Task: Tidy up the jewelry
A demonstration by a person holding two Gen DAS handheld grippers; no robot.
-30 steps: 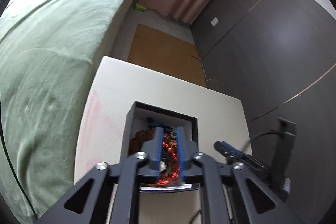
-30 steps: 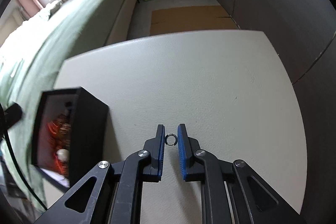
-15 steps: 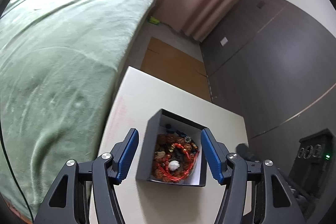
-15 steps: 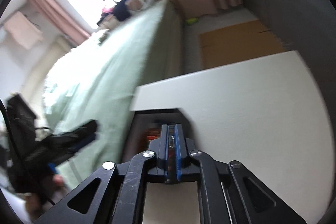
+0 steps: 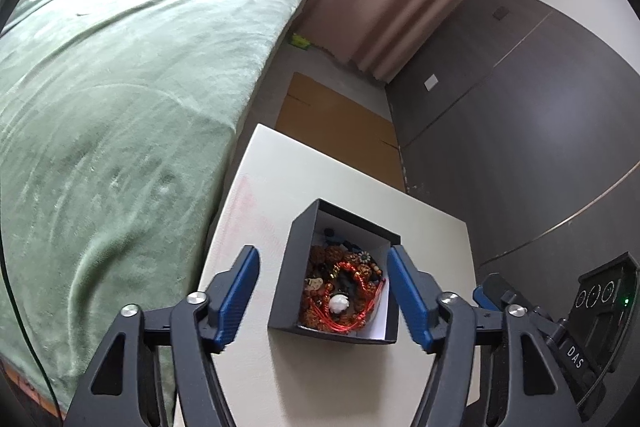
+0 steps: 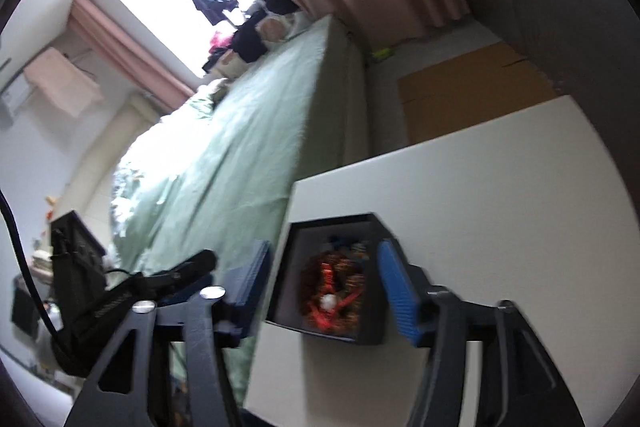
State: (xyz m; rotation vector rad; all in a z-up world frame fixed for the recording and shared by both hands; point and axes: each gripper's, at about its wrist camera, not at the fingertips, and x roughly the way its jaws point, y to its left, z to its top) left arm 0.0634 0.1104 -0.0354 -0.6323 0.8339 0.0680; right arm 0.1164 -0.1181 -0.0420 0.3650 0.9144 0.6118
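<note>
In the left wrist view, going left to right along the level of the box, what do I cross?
Green bedspread → bare white table → left gripper's near blue pad → black jewelry box with the beads inside → its other blue pad → the right gripper poking in → dark wall panels.

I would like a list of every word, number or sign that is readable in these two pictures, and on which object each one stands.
"DAS": white letters on the black body of the right claw, seen at the lower right of the left wrist view.
Three round white outlines on the black device beside it: symbols, not readable as text.
Pale marking on the left claw in the right wrist view: too blurred to read.
</note>
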